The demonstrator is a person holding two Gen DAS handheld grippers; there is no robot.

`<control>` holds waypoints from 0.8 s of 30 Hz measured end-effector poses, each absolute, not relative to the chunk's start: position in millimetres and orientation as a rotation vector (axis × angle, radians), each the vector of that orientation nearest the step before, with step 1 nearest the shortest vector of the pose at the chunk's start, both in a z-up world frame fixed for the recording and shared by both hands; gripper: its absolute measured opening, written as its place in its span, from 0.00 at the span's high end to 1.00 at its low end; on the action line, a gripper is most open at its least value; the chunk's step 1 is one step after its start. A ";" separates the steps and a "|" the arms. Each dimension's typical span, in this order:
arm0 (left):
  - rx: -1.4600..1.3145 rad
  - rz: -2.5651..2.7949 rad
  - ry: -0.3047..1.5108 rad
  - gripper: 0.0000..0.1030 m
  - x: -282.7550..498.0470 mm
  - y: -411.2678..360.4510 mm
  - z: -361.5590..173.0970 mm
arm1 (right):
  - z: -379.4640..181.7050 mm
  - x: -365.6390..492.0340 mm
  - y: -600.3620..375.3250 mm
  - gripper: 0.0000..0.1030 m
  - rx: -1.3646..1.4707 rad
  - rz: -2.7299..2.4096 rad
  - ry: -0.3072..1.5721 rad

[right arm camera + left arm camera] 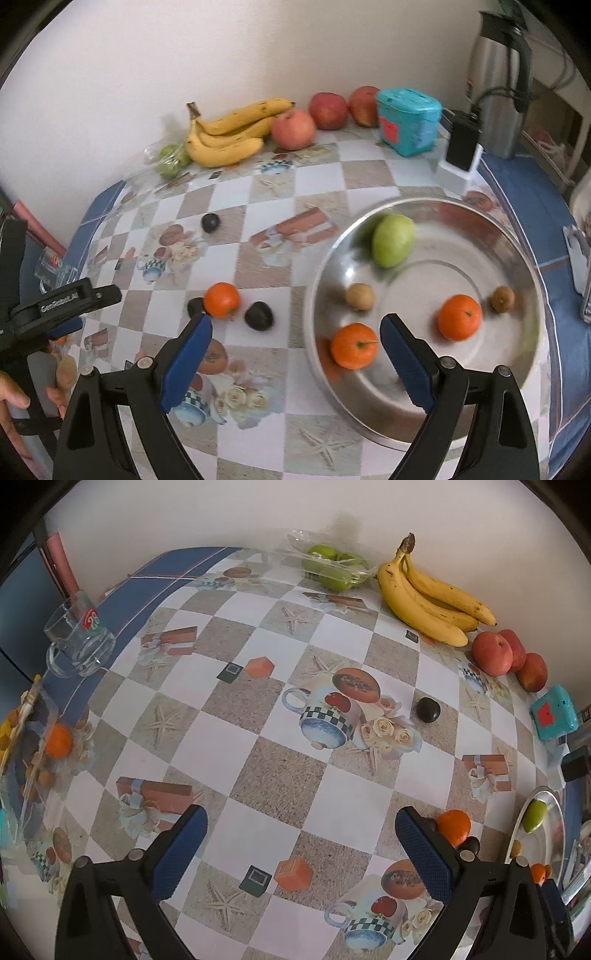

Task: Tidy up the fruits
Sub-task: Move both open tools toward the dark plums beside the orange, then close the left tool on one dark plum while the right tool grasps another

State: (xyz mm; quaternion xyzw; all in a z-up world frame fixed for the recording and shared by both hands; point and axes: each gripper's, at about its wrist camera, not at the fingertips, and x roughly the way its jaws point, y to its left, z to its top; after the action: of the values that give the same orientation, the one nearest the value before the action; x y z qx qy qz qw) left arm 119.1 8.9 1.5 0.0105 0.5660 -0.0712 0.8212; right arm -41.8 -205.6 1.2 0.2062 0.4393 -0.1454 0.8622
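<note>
Checkered tablecloth [280, 775] meets a pale wall [221, 513].

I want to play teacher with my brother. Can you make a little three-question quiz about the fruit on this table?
1. How many oranges lie in the metal tray?
2. True or false: the bananas are in the tray.
3. Which fruit in the tray is green: A) the pear, B) an apple, C) a plum?

Key:
1. Two: one orange near the right tool, another orange further right.
2. False. They lie by the wall, next to the red apples.
3. A.
</note>
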 end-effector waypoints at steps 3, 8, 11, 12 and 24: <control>0.020 -0.171 1.201 0.00 120.3 5.7 1.8 | -1.7 -33.0 -197.0 0.10 0.414 -0.276 0.936; 0.012 -0.194 1.197 0.00 123.1 0.9 0.3 | -5.5 -20.4 -182.1 0.10 0.379 -0.236 0.960; 0.006 -0.205 1.192 0.00 124.9 -0.7 -0.5 | -5.8 -14.9 -174.7 0.10 0.351 -0.222 0.965; 0.007 -0.208 1.189 0.00 125.6 -1.5 -0.7 | -5.8 -12.8 -173.1 0.10 0.345 -0.221 0.966; 0.034 -0.277 1.192 0.00 130.1 -19.5 -8.8 | -13.1 9.4 -168.8 0.28 0.333 -0.225 0.982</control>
State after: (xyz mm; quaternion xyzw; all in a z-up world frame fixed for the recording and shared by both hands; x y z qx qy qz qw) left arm 130.1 -19.5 -8.8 0.0160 0.5593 -0.1300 0.8186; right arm 9.4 -168.8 -13.1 0.1586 0.4684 -0.1075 0.8625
